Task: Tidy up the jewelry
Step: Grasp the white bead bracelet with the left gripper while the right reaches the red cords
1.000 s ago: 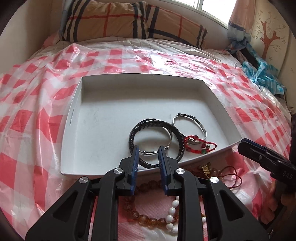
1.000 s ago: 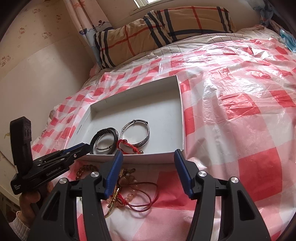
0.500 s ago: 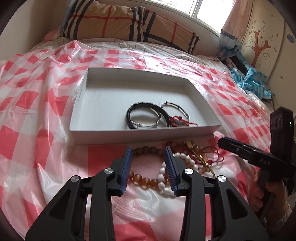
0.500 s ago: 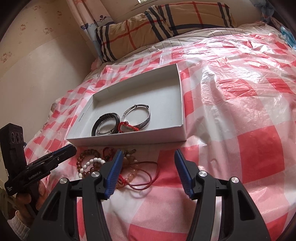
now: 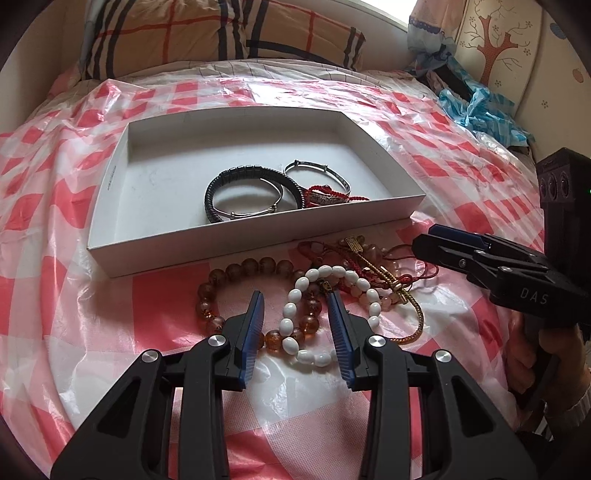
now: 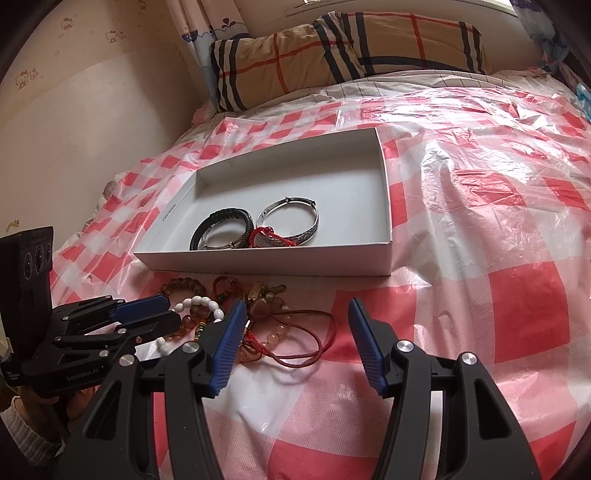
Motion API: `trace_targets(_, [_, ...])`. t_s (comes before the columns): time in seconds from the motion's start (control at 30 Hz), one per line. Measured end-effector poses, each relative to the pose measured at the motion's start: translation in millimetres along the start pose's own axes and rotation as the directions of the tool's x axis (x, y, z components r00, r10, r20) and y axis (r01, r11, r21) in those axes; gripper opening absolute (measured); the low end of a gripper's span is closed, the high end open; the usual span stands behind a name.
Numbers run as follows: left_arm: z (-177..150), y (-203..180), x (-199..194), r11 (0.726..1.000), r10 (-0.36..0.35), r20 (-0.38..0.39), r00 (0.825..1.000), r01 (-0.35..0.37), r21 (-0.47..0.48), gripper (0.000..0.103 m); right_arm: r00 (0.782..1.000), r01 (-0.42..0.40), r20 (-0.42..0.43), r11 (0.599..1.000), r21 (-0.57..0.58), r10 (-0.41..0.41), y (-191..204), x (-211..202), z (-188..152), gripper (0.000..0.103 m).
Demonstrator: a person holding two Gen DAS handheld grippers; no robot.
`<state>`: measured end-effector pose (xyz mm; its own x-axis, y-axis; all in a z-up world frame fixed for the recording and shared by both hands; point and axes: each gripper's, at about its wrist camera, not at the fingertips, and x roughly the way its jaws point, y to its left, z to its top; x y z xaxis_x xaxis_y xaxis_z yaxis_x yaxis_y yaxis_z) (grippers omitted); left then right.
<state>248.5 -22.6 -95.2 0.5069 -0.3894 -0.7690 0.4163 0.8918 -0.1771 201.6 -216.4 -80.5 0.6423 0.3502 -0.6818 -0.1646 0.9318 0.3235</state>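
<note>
A shallow white box (image 5: 110, 192) (image 6: 384, 206) lies on the bed and holds a black braided bracelet (image 5: 236, 173) (image 6: 221, 216), a thin silver bangle (image 5: 255, 212), a wide silver bangle (image 6: 310, 225) and a red cord bracelet (image 5: 328, 192) (image 6: 264, 234). In front of the box lies a pile: an amber bead bracelet (image 5: 236, 271), a white bead bracelet (image 5: 291, 321) (image 6: 197, 302), red cords (image 6: 317, 332) and a gold chain (image 5: 410, 306). My left gripper (image 5: 295, 306) is open just above the white and amber beads. My right gripper (image 6: 297, 314) is open over the red cords.
A red-and-white checked plastic sheet (image 6: 517, 295) covers the bed. A plaid pillow (image 5: 207, 33) lies at the head. Blue crumpled plastic (image 5: 480, 110) sits at the far right by the wall.
Both grippers have pulled back from the box toward the pile in front of it. The left jaws have widened. The black bracelet and thin bangle now lie free in the box.
</note>
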Motion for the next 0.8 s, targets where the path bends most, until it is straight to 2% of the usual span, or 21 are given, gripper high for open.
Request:
trace_targets(0.1, [1.7,0.2,5.4,1.000,-0.008,-0.017,1.000,0.008,-0.004,0.034,1.000,-0.006,0.012,1.000,-0.027,0.006,5.1,-2.7,-0.4,0.057])
trace_targets(0.2, [0.9,-2.6,4.6,1.000,-0.004,-0.007,1.000,0.004,0.014,0.012,0.999,-0.036,-0.003,0.996,-0.077,0.036,15.3,-2.4,-1.3,0.056])
trace_targets(0.23, [0.4,-3.3,1.8,1.000,0.002,0.005,1.000,-0.002,0.017,0.007,0.999,-0.048,-0.015,0.994,-0.100,0.047,20.2,-1.8,-2.2,0.053])
trace_targets(0.33, [-2.7,3.0,-8.0,1.000,0.011,0.035,0.999,-0.010,-0.024,0.007,0.996,-0.080,-0.053,0.979,-0.185,0.071,38.2,0.1,-6.6,0.045])
trace_targets(0.47, [-8.4,20.3,-17.4,0.994,0.005,0.058,0.998,0.001,-0.107,0.007,0.991,-0.078,-0.123,0.961,-0.267,0.047,54.0,7.6,-14.8,0.036])
trace_targets(0.53, [-10.4,24.8,-19.1,0.992,0.000,0.066,0.998,0.008,-0.127,0.007,0.987,-0.083,-0.157,0.961,-0.263,0.042,53.5,11.6,-17.9,0.027])
trace_targets(0.57, [-10.8,25.5,-18.6,0.991,-0.001,0.067,0.998,0.010,-0.131,0.007,0.985,-0.085,-0.168,0.963,-0.256,0.043,51.9,12.3,-18.6,0.026])
trace_targets(0.67, [-11.4,24.9,-15.2,0.992,-0.003,0.060,0.998,0.011,-0.129,0.007,0.978,-0.117,-0.195,0.971,-0.207,0.076,46.0,11.5,-19.8,0.026])
trace_targets(0.8, [-11.6,23.5,-10.9,0.993,-0.015,0.045,0.999,0.020,-0.119,0.007,0.968,-0.119,-0.240,0.980,-0.161,0.079,40.8,23.8,-20.3,0.026])
